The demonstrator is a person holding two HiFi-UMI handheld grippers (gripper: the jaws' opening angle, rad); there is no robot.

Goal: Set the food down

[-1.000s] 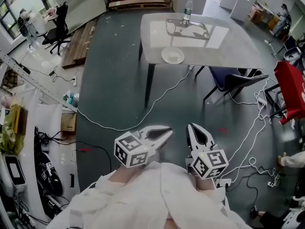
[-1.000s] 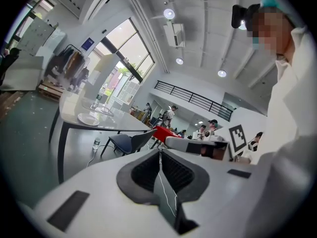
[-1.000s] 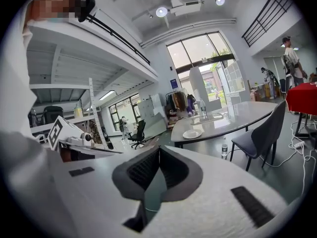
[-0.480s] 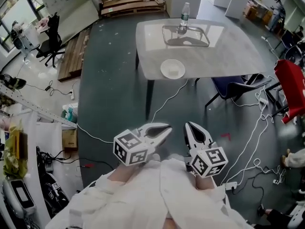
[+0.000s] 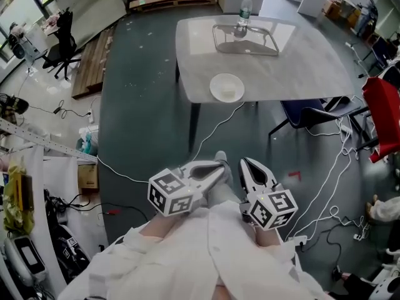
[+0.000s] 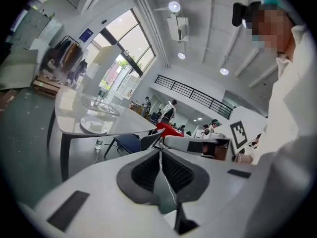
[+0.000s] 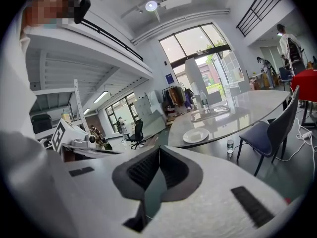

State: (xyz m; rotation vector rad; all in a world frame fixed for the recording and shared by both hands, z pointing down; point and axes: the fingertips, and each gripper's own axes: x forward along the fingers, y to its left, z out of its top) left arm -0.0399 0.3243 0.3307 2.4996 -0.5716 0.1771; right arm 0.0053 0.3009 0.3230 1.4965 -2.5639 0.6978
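A white plate [image 5: 226,87] sits empty near the front edge of the grey table [image 5: 300,74], and shows again as the plate [image 6: 93,125] and the plate [image 7: 195,135] in the two gripper views. No food shows in any view. My left gripper [image 5: 220,166] and right gripper [image 5: 245,164] are held side by side in front of my white coat, over the dark floor, well short of the table. Both point towards the table. Their jaws are shut, left gripper [image 6: 159,155] and right gripper [image 7: 158,150], with nothing between them.
A wire tray [image 5: 245,37] and a water bottle [image 5: 244,10] stand at the table's far side. A blue chair [image 5: 307,107] is tucked at its right, beside a red object [image 5: 382,114]. Cables [image 5: 206,139] cross the floor. A small bottle [image 7: 229,145] stands under the table.
The table and plate have come nearer and sit lower in the head view as I walk towards them. Both grippers keep their place before my body, still shut.
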